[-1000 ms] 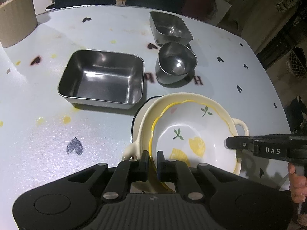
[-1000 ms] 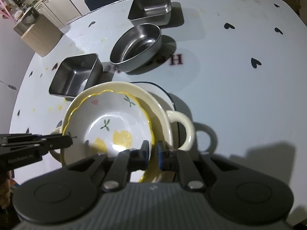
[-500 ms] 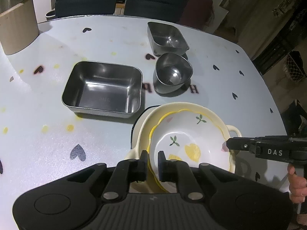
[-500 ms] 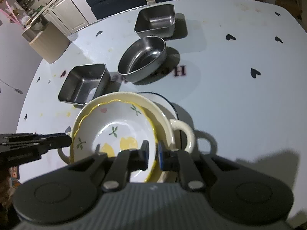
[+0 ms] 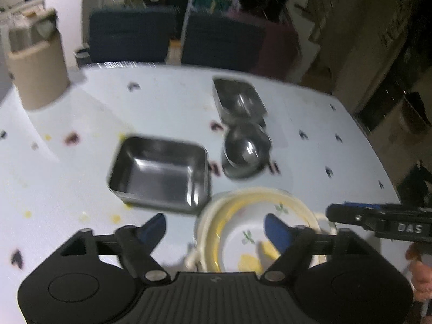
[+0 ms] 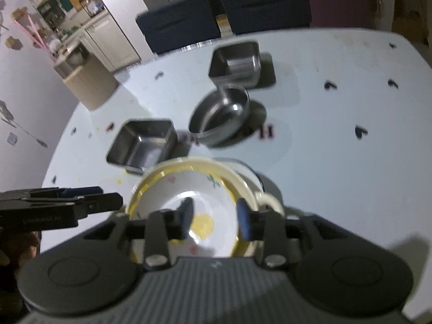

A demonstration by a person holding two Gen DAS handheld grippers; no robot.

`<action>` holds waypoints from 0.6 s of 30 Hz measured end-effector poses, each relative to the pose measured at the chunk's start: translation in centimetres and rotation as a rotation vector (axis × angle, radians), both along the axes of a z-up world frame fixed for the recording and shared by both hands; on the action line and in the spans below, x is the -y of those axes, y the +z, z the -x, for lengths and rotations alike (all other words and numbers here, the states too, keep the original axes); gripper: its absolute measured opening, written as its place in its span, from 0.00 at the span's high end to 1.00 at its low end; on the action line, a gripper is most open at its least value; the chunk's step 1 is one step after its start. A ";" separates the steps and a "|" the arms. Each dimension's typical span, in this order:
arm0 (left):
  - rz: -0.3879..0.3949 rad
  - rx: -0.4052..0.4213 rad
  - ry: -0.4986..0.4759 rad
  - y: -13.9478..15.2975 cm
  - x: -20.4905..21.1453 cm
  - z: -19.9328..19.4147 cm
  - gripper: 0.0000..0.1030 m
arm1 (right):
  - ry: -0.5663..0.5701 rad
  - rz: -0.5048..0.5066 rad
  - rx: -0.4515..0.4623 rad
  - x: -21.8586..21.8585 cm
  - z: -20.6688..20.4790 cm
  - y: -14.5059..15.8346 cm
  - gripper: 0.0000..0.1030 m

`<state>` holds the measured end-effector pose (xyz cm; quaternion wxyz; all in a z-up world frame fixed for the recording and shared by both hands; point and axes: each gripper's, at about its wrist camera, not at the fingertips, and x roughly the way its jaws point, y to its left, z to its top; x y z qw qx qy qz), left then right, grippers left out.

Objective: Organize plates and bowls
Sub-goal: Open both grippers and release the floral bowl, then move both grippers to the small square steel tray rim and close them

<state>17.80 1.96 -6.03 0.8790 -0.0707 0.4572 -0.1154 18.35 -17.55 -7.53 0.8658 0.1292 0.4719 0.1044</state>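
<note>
The left fingers [image 5: 214,228] are opening wide astride the near-left rim of the bowl [image 5: 251,240], pads clear of it. The right fingers [image 6: 214,218] are opening too, over the bowl's near-right rim, nothing pinched. The bowl sits nested in a two-handled dish [image 6: 249,186] at the worktop's [image 5: 67,189] near edge, directly under both pairs. Just beyond, toward the centre, lie a rectangular steel tray [image 5: 159,172], a rounded steel bowl [image 5: 247,148] and a small square tin [image 5: 237,100], probably next; the left fingers look nearer the tray.
</note>
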 end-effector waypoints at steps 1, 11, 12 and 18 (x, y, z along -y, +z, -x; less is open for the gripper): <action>-0.007 0.021 0.012 0.5 -0.2 0.0 0.14 | -0.008 -0.015 0.020 0.1 0.0 0.3 0.47; -0.058 0.187 0.111 2.8 -3.0 -0.8 0.00 | -0.053 -0.120 0.151 -0.7 -2.0 1.5 0.09; -0.063 0.196 0.116 2.8 -3.3 -1.1 0.00 | -0.049 -0.133 0.159 -1.0 -2.2 1.4 0.07; -0.082 0.198 0.152 2.0 -4.9 -3.2 0.00 | -0.070 -0.195 0.186 -2.8 -4.7 1.1 0.00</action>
